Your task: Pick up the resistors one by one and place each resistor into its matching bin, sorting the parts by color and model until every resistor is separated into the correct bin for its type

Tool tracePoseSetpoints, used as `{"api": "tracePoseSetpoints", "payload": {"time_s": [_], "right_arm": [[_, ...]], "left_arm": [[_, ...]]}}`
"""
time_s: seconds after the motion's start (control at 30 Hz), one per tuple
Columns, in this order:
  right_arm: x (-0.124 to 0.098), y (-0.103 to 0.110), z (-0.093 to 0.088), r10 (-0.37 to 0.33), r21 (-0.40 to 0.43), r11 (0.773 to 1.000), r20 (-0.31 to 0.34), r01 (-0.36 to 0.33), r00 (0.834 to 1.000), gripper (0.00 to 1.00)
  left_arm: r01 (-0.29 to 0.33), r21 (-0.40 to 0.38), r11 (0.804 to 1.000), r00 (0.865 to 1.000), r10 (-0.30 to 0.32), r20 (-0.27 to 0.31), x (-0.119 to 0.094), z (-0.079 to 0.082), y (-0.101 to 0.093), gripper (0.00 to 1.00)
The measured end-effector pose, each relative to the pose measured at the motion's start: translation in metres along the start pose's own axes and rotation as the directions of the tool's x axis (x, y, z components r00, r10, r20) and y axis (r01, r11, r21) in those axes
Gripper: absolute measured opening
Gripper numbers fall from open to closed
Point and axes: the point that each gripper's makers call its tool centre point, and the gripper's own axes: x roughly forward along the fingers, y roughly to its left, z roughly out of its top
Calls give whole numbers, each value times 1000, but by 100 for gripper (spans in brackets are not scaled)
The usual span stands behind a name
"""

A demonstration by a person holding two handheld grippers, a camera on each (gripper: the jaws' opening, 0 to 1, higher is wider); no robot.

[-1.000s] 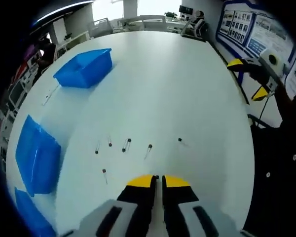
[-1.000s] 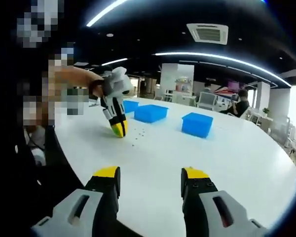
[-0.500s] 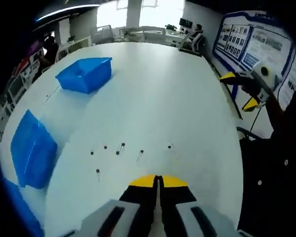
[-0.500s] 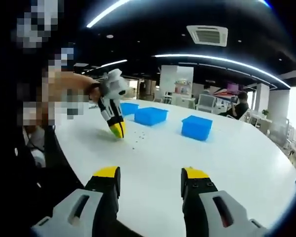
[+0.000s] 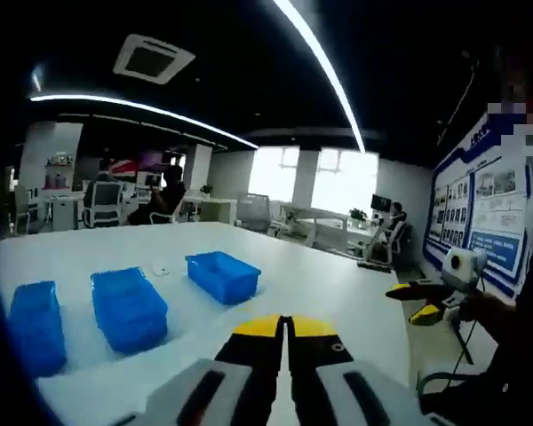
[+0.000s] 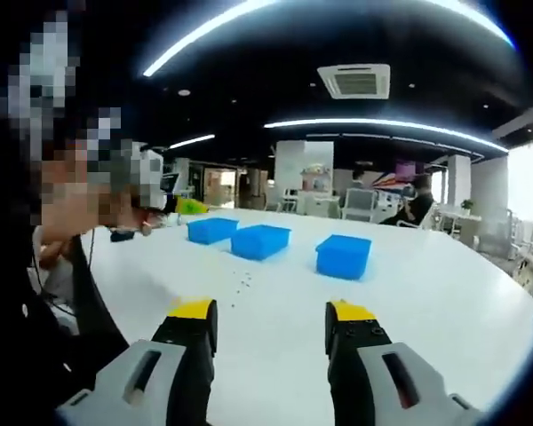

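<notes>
Resistors (image 6: 242, 283) lie scattered on the white table (image 6: 444, 293), between your right gripper (image 6: 271, 321) and the three blue bins (image 6: 259, 240). That gripper's jaws stand wide apart, empty, and point straight at them. Your left gripper (image 5: 286, 327) is closed; whether it holds a resistor, I cannot tell.

We see a dim room lit by long white ceiling light strips (image 5: 315, 53), with bright windows (image 5: 318, 180) blown out to glare. The glossy white bench (image 6: 426, 284) reflects light softly. Fisheye bending curves every edge, and distant furniture looks soft.
</notes>
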Motion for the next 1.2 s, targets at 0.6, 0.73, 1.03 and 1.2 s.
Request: {"api": "tracePoseSetpoints", "payload": {"time_s": [0.6,0.73,1.03,1.2], "right_arm": [[-11,-8,3,-52,-15,999,4,52,999,49],[-16,-20,2,-83,-16,996,6,83,997,49],[-22,-34,-1,-112,0,994,9,112,994,49],[-22,-38,-4,-119,7,993,4,119,993,49]], "left_arm": [[-21,87,996,999,19,25,121,45,17,5],[-27,110,994,1000,27,2,169,55,25,5],[-83,95,992,992,91,-84,250,62,65,5],[-90,110,990,990,101,-103,275,66,70,5]]}}
